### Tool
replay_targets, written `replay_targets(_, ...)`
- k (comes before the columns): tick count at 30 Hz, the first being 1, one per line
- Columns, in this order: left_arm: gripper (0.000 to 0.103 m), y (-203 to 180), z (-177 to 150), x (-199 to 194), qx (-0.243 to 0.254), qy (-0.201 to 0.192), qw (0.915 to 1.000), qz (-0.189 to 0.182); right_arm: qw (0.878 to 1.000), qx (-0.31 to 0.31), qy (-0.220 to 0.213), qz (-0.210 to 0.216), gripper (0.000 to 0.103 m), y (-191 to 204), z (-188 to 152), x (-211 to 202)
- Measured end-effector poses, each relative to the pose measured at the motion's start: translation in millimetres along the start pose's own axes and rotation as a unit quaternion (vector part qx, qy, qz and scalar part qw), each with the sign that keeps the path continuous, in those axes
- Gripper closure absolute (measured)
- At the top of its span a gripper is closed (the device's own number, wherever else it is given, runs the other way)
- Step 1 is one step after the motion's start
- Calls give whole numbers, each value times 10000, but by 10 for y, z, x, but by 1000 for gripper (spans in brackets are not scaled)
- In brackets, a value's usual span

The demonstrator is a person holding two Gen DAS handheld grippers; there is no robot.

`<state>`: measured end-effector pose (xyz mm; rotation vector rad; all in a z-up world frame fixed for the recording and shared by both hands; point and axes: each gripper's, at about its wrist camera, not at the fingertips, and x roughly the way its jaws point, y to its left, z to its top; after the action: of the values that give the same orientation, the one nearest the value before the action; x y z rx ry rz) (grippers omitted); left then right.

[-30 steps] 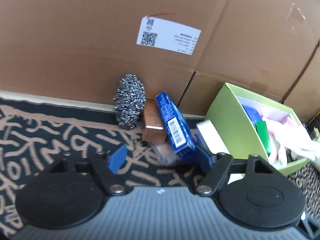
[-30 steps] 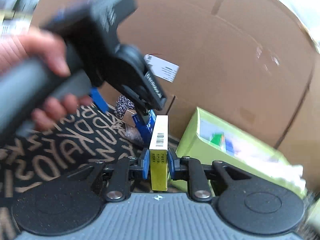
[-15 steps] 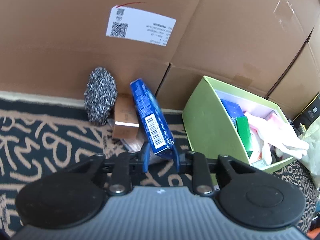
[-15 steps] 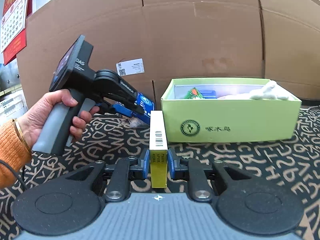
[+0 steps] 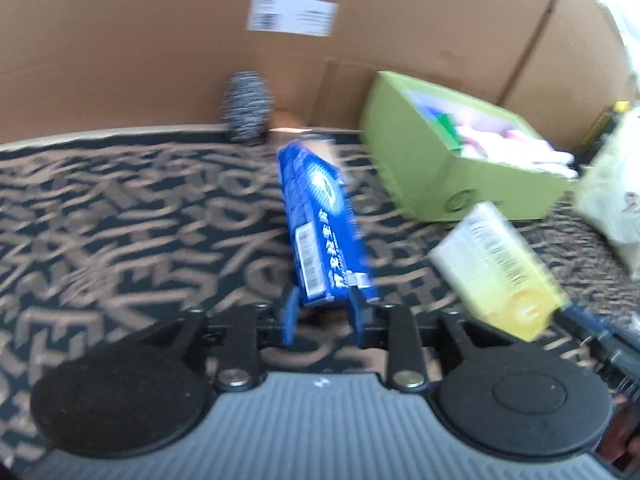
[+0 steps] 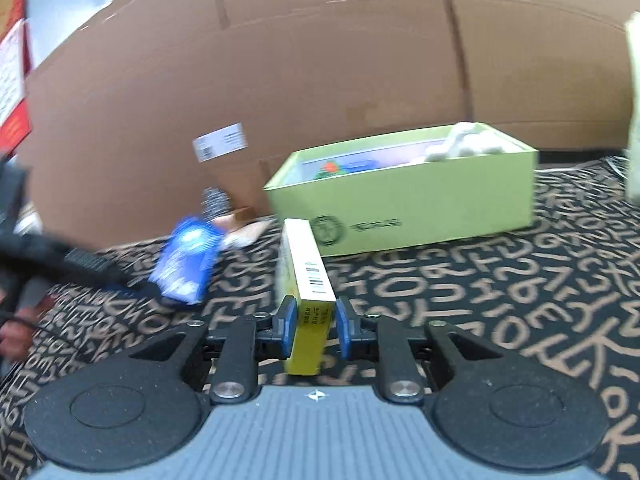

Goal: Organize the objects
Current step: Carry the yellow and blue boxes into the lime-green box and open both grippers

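Observation:
My left gripper [image 5: 323, 316] is shut on a blue box [image 5: 320, 224] and holds it above the patterned mat; the box also shows blurred in the right wrist view [image 6: 188, 260]. My right gripper [image 6: 314, 322] is shut on a yellow box [image 6: 307, 280], which also shows in the left wrist view [image 5: 500, 272]. A light green open box [image 6: 404, 208] with several items inside stands ahead on the mat, to the right in the left wrist view [image 5: 440, 160].
A steel scouring ball [image 5: 248, 108] and a small brown carton [image 6: 236, 216] lie by the big cardboard wall [image 5: 160, 40]. A pale plastic bag [image 5: 612, 184] hangs at the right edge. The dark patterned mat [image 6: 480, 292] covers the floor.
My left gripper has pulled back and up from the cardboard wall with the blue box in it. My right gripper with the yellow box has shifted closer to the left one.

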<state>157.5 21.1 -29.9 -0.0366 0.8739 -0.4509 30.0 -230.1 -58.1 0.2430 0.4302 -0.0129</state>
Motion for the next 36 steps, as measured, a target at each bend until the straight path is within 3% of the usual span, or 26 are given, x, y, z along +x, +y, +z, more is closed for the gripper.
replay_targets(1, 37, 21, -26, -41, -25, -122, 9996, 242, 9999, 31, 18, -124, 69, -23, 14, 20)
replay_targets(3, 33, 18, -42, -81, 47, -353, 9977, 581, 9997, 14, -53, -221, 47, -40, 19, 13)
replay_targets(4, 32, 1, -32, -84, 139, -353, 9977, 568, 9997, -72, -138, -201, 36, -22, 15, -5)
replay_targets(8, 24, -123, 64, 53, 293, -202, 9984, 434, 9979, -621, -103, -128, 30, 71, 52, 110)
replay_targets(10, 14, -208, 105, 148, 370, -211, 9976, 544, 9969, -780, 43, -76, 29, 73, 93, 238)
replay_targets(17, 13, -311, 282, 562, 459, -16, 9947, 923, 9913, -1102, 720, -74, 30, 57, 151, 716)
replay_targets(18, 15, -292, 288, 594, 415, 28, 9947, 945, 9911, -1067, 794, -75, 31, 47, 136, 757)
replay_targets(20, 34, -237, 270, 614, 366, 121, 9958, 825, 9915, -997, 834, -46, 32, 41, 96, 739)
replay_targets(22, 41, -238, 210, 563, 696, 90, 9941, 829, 9904, -1048, 897, 0, 32, 81, 62, 650)
replay_targets(27, 40, -293, 62, 395, 1339, 302, 9892, 512, 9881, -847, 1156, 564, 30, 110, 45, 512)
replay_targets(30, 22, -313, 63, 387, 1274, 289, 9896, 607, 9877, -958, 1140, 487, 29, 180, 72, 566)
replay_targets(35, 22, -342, 71, 442, 1272, 321, 9891, 664, 9860, -1142, 1125, 449, 30, 246, 74, 591)
replay_targets(36, 27, -348, 68, 444, 1307, 316, 9888, 650, 9857, -1174, 1126, 435, 32, 244, 66, 590)
